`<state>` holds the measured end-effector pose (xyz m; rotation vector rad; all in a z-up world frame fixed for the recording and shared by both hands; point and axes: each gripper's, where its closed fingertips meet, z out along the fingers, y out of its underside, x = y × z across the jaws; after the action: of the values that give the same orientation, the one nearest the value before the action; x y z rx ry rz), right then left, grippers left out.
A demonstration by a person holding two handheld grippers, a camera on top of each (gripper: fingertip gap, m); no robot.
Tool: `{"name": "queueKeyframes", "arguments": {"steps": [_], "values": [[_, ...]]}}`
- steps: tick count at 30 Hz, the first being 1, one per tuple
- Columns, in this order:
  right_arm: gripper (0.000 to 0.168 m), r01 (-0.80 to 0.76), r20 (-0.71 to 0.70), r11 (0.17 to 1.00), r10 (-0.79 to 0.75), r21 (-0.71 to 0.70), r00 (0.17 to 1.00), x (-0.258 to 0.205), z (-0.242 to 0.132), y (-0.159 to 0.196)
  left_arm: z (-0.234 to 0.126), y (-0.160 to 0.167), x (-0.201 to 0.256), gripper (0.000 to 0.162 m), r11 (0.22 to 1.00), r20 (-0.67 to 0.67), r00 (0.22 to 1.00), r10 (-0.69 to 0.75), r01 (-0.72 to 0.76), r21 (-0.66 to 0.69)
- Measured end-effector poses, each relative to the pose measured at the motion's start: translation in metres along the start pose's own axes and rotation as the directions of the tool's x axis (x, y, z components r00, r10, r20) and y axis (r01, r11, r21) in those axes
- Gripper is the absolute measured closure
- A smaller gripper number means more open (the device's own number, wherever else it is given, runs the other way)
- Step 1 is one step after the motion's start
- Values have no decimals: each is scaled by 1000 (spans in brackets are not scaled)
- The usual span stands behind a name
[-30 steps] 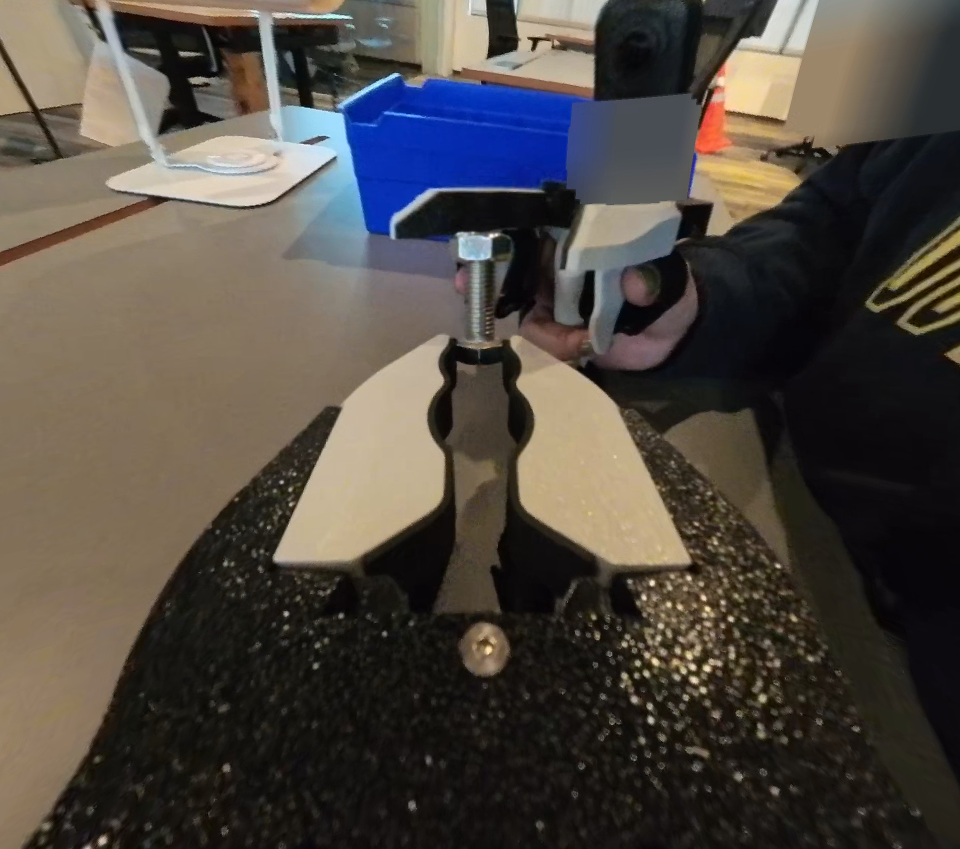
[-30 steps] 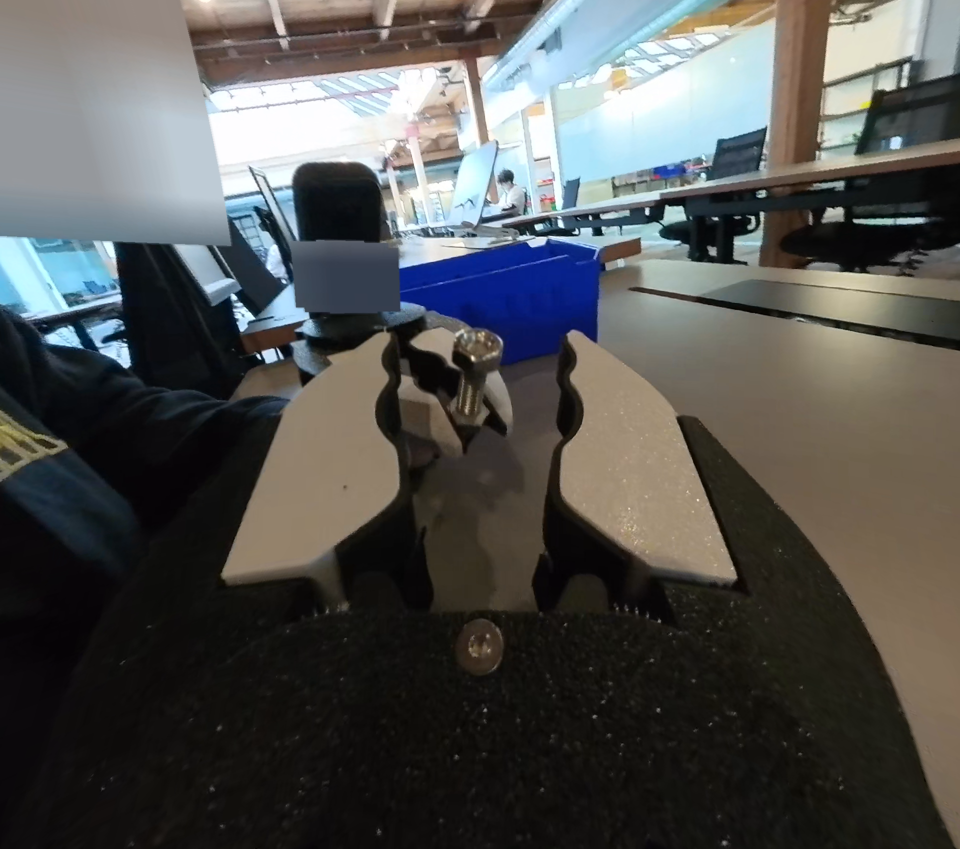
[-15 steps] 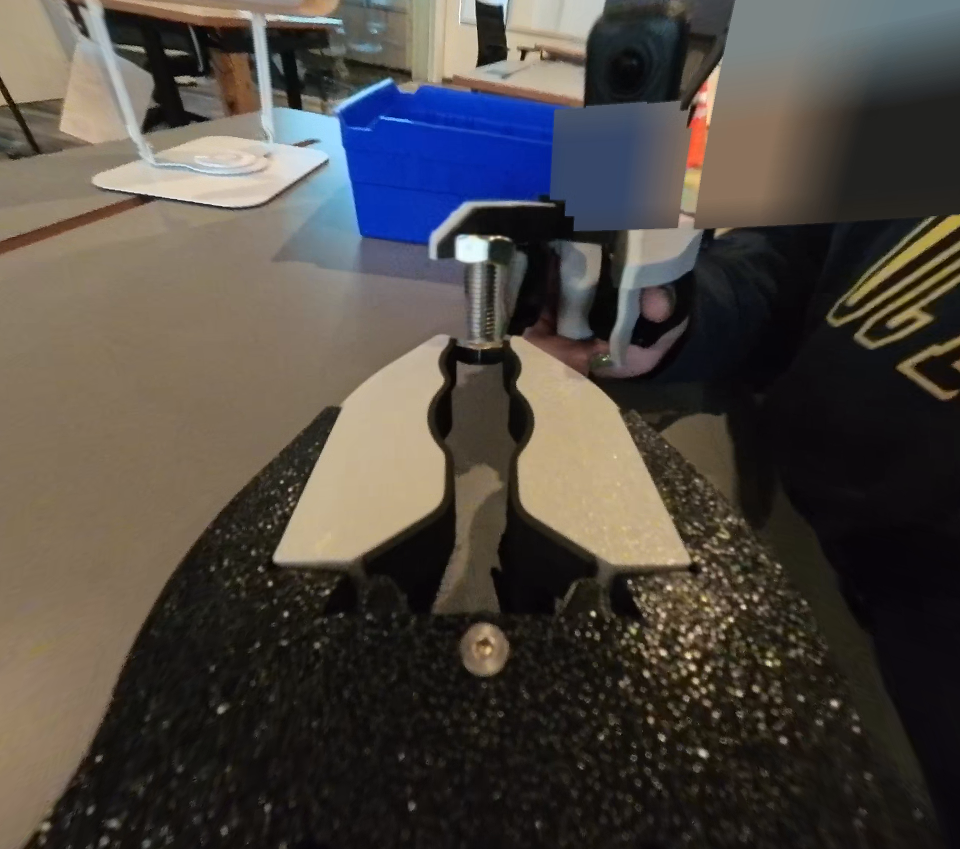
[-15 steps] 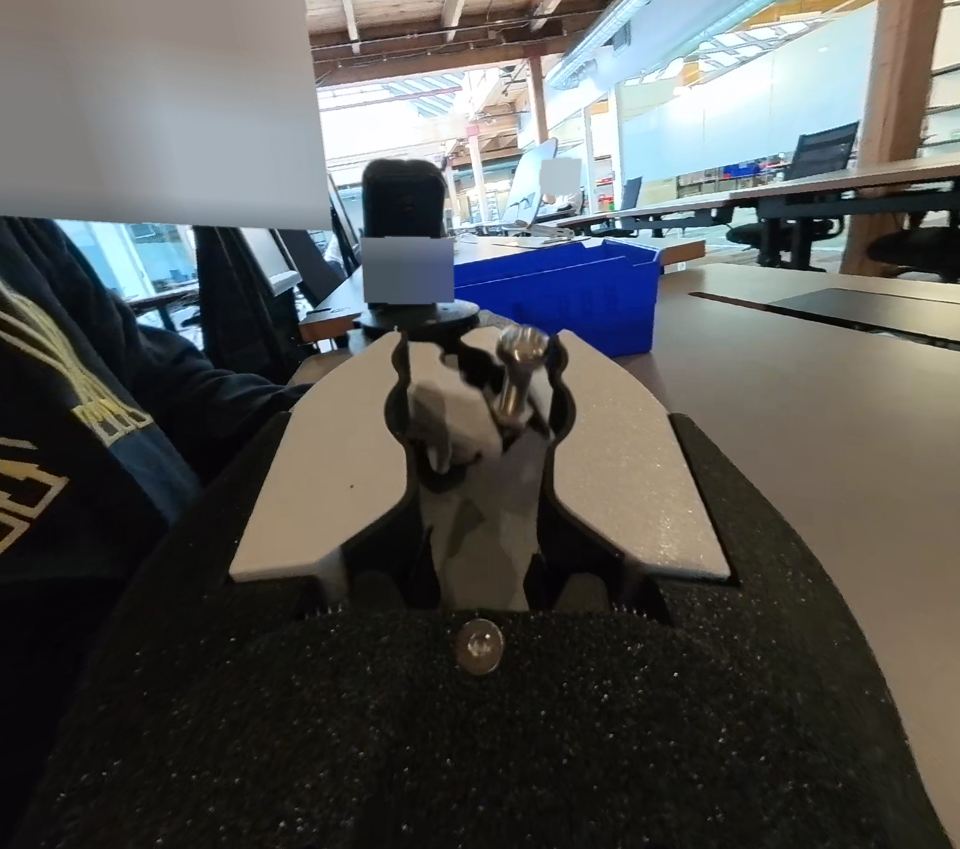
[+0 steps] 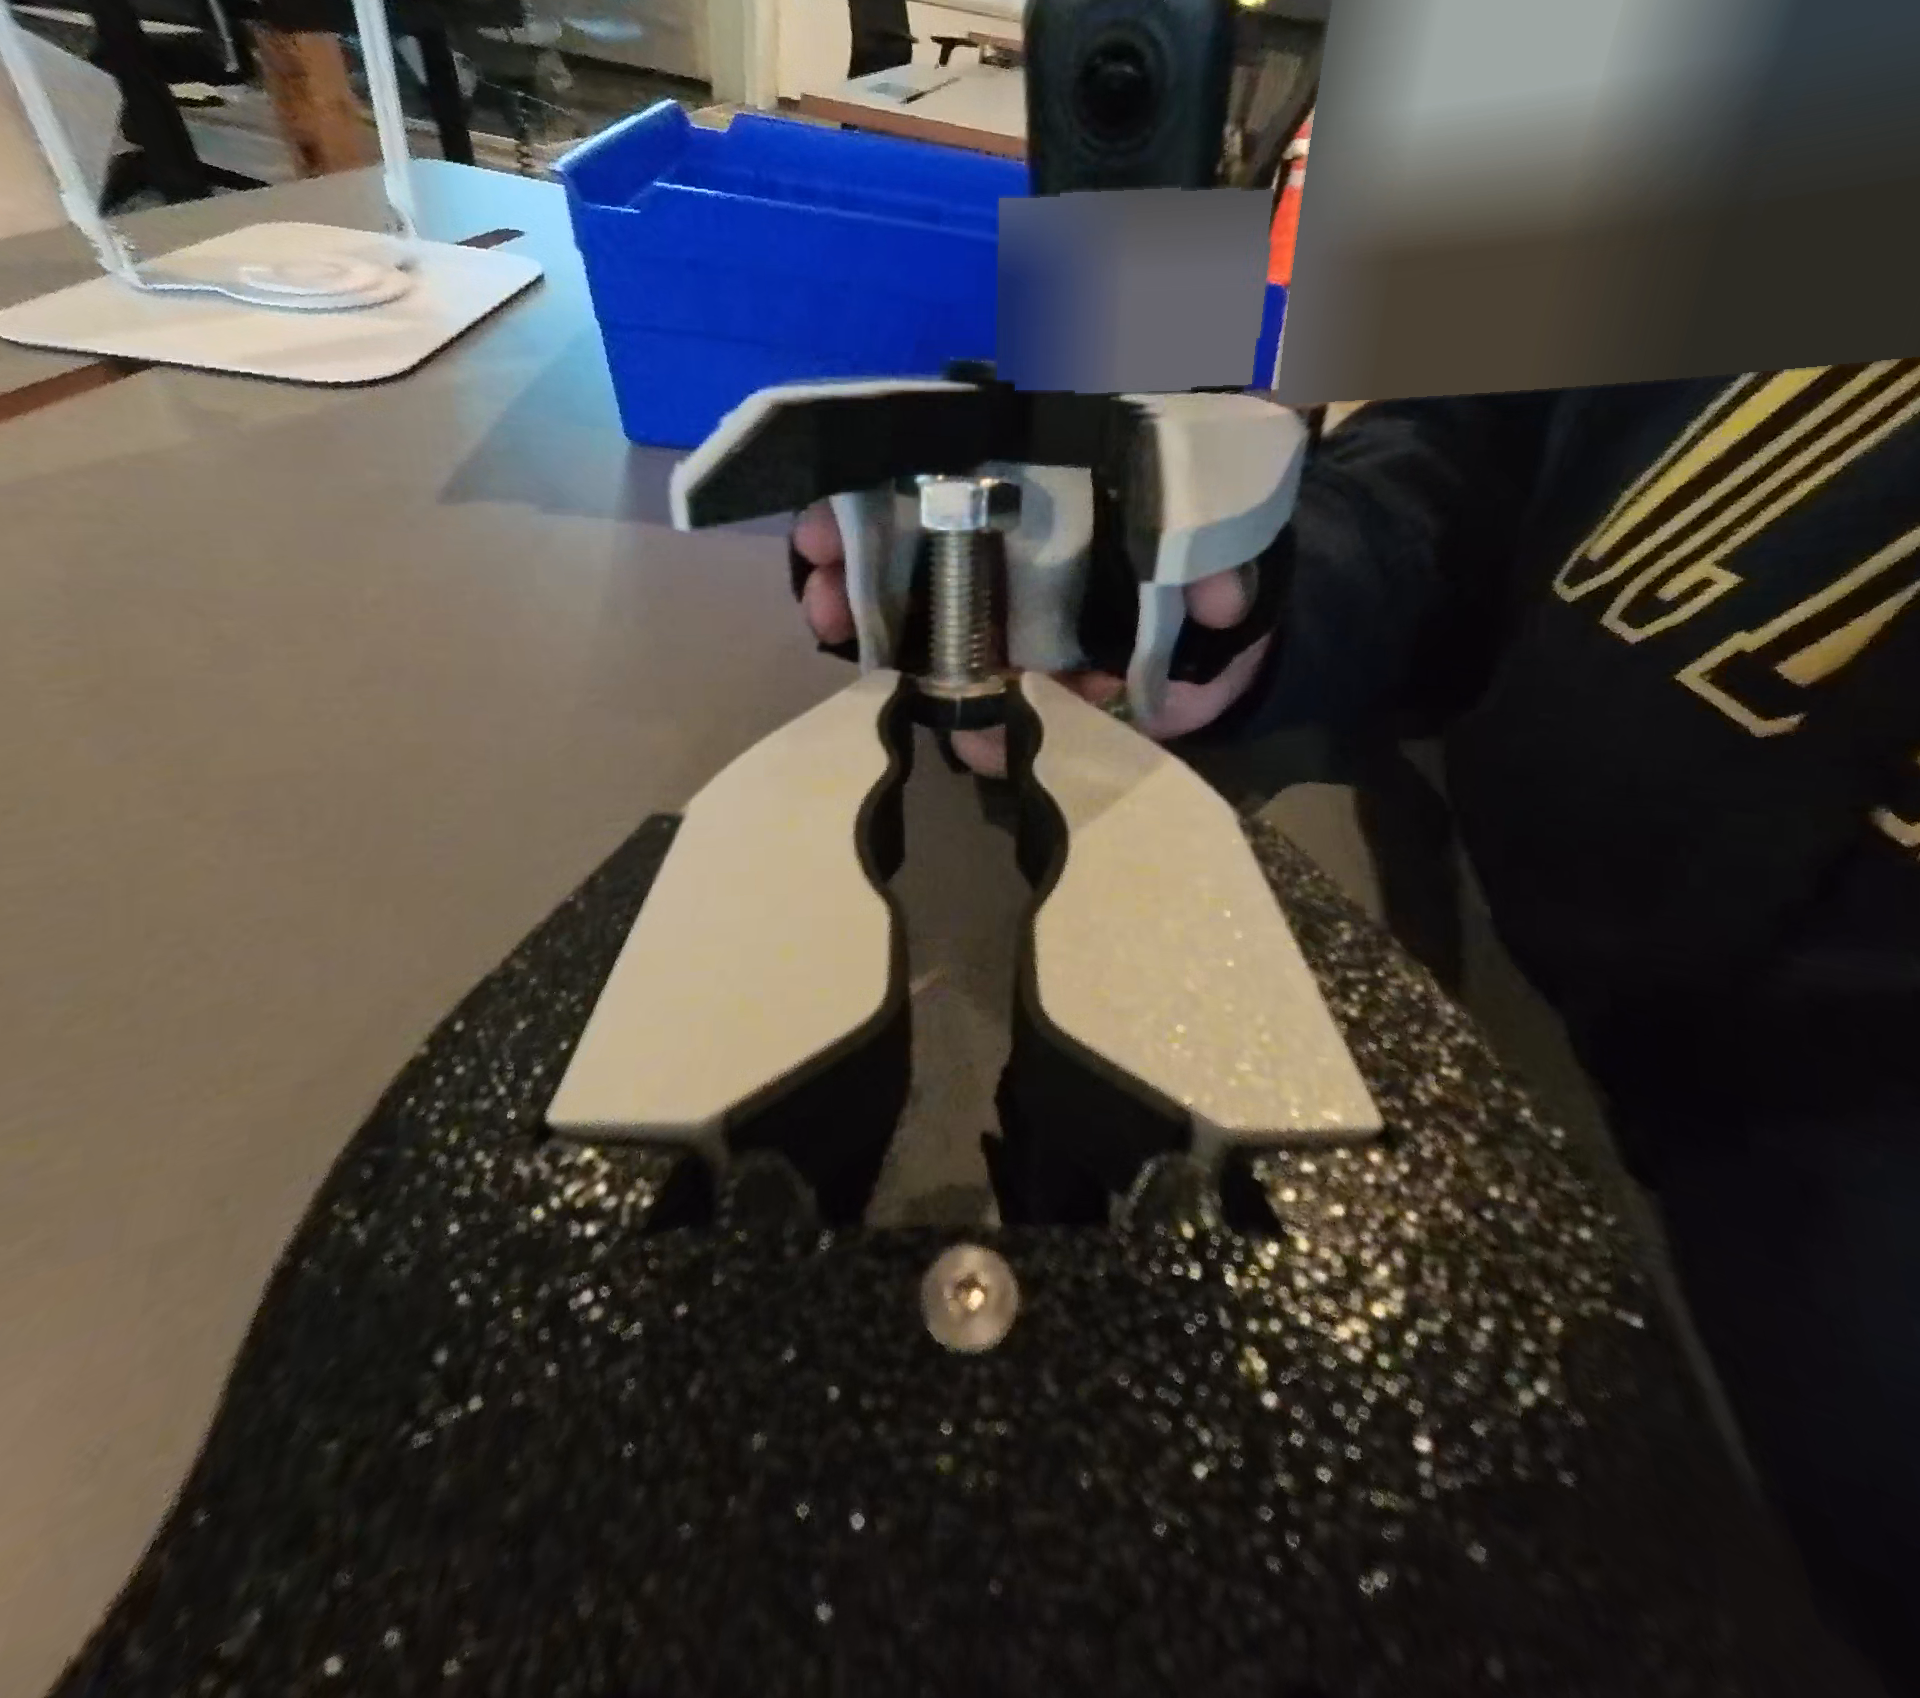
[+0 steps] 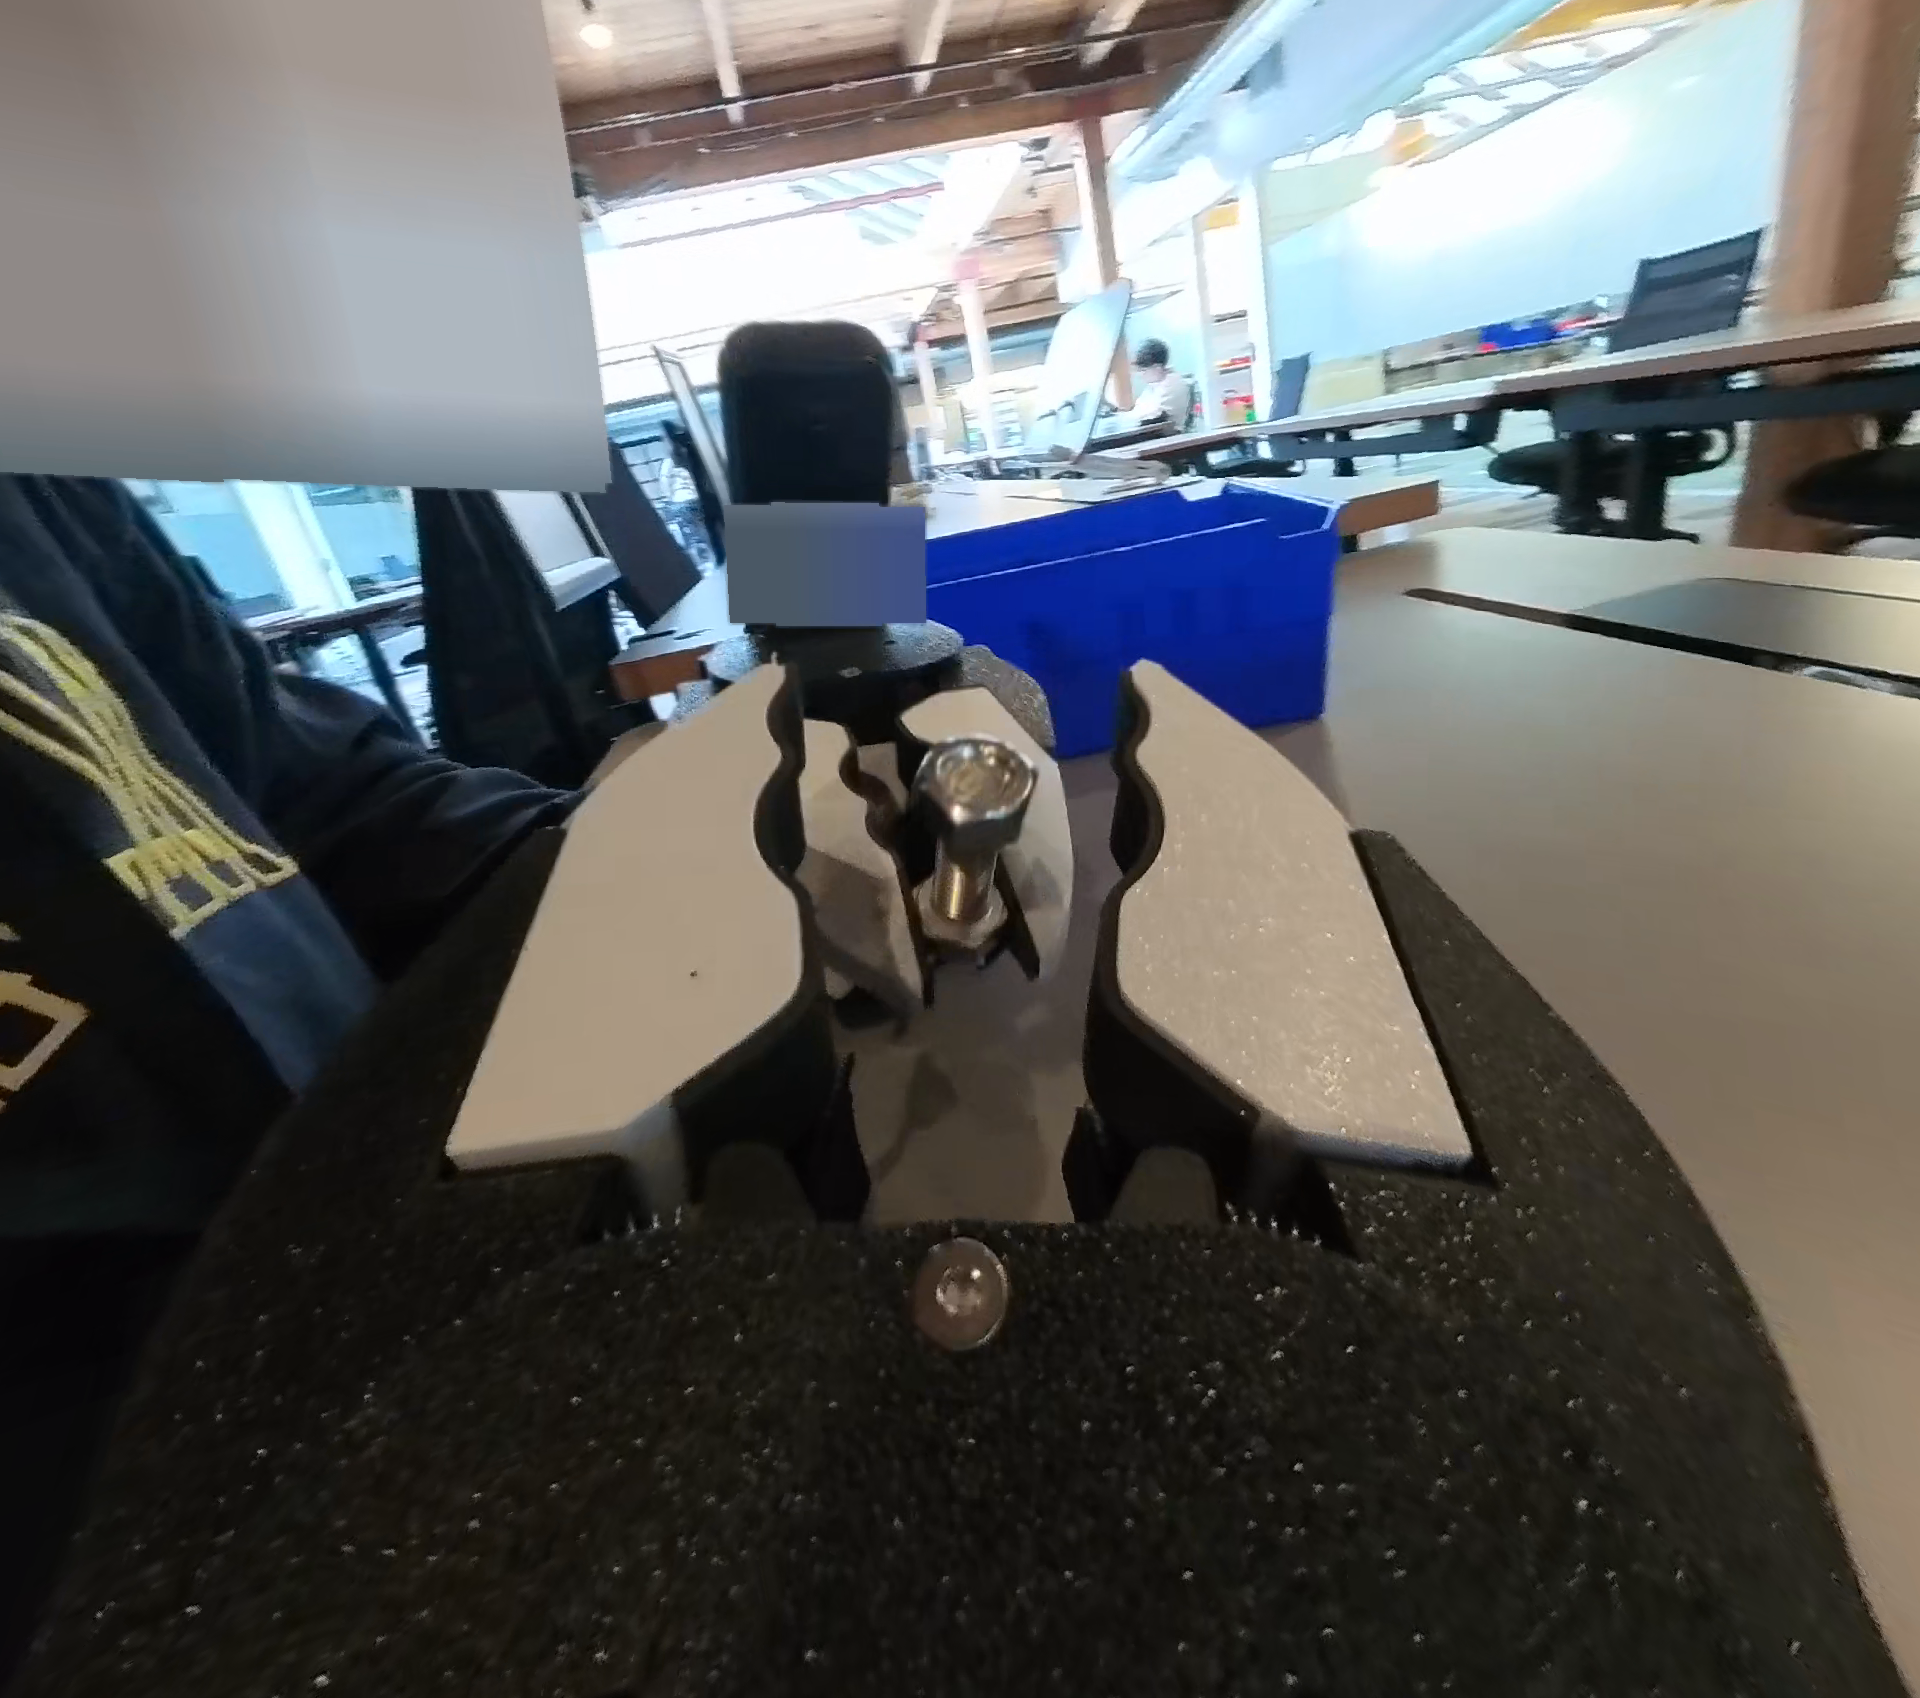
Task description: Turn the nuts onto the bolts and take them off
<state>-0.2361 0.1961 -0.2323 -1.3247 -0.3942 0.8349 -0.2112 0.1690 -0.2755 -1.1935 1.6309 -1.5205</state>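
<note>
Left wrist view: your left gripper [image 5: 961, 698] pinches the nut [image 5: 958, 694] at its tips, bolt [image 5: 958, 583] standing upright above. Your right gripper [image 6: 951, 775] hangs wide around the head. Steel is rigid, slick; grip the hex flats.

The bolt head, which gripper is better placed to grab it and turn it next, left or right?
Right, probably. The right gripper stands open with the bolt head between its fingertips. The left gripper is shut on the nut at the bolt's lower end, so it cannot reach the head.

grey fingers [image 5: 748, 921] | black speckled body | dark sleeve [image 6: 343, 775], perhaps navy
</note>
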Motion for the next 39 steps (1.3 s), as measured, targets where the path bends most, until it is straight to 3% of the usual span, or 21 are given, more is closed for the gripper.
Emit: {"name": "queueKeyframes", "arguments": {"steps": [5,10,13,16,19,27,32,38,39], "values": [[120,16,67,1000,-15,-20,998,-11,1,3,-1,-1,-2,146,1000,1,1000,-19,19,7],[109,4,20,1000,-5,6,1000,-9,-9,-1,-7,-8,-11,146,996,49,997,-56,52,75],[119,26,34,999,-28,44,999,-17,-22,-7,-17,-15,-21,146,982,58,990,-131,121,148],[111,44,-56,997,-41,61,998,-7,-25,-10,-22,-18,-24,146,967,32,982,-184,175,187],[108,41,-98,997,-35,62,995,6,-19,-10,-18,-15,-21,146,975,16,986,-169,164,152],[112,-20,53,1000,19,16,998,3,8,-1,-5,-3,-5,146,995,-33,995,-96,97,34],[117,4,109,1000,-5,14,994,-7,7,0,-6,-5,-8,146,992,-28,993,-114,115,45],[107,-18,48,999,16,40,999,-10,-11,-5,-15,-13,-18,146,981,19,989,-150,146,130],[113,-13,71,998,9,58,997,-18,-17,-7,-16,-13,-21,146,977,29,986,-167,161,140]]}}
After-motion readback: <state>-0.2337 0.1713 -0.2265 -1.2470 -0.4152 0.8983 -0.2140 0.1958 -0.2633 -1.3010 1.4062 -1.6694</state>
